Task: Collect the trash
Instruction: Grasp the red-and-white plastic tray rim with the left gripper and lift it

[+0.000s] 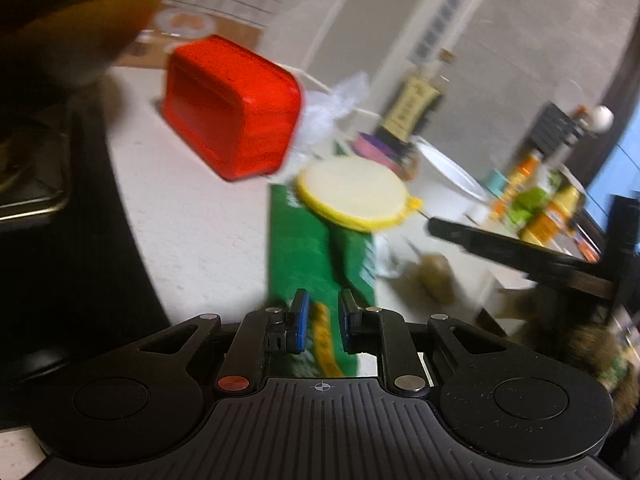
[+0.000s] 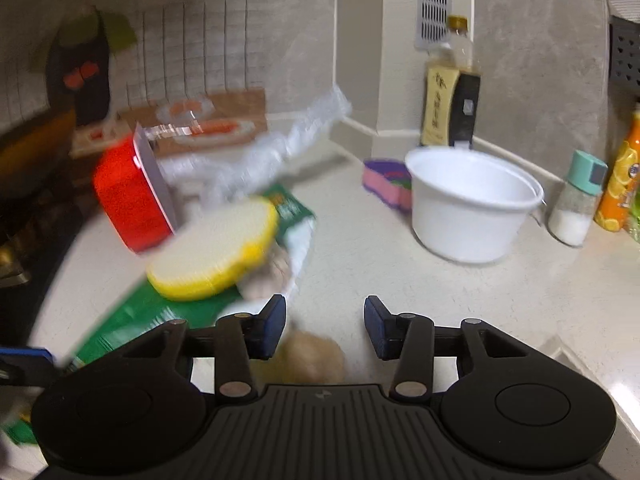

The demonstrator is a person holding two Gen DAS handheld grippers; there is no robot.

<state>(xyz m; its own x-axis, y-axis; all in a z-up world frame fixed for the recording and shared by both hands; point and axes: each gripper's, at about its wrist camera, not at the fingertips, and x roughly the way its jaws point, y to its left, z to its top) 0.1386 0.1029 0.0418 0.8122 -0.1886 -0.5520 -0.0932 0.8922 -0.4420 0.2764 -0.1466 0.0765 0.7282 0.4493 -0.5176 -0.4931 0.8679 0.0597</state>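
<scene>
My left gripper (image 1: 323, 300) is shut on a green packet (image 1: 304, 248) that runs forward from its pads across the pale counter (image 1: 192, 216). A yellow-rimmed lid (image 1: 354, 194) rests on the packet's far end. Beyond the lid are a red tub (image 1: 230, 108) tipped on its side and crumpled clear plastic (image 1: 334, 102). My right gripper (image 2: 325, 306) stands open over a crumpled brown scrap (image 2: 316, 356). The scrap lies low between the fingers, and the right pad is clear of it. In the left wrist view the scrap (image 1: 434, 276) lies on the counter below a right finger (image 1: 500, 246).
A white bowl (image 2: 472, 208) stands at the right, with a pink and purple dish (image 2: 386, 182), a dark sauce bottle (image 2: 452, 108), a salt shaker (image 2: 576, 204) and an orange bottle (image 2: 622, 184) around it. A dark stove (image 1: 80, 240) borders the counter on the left.
</scene>
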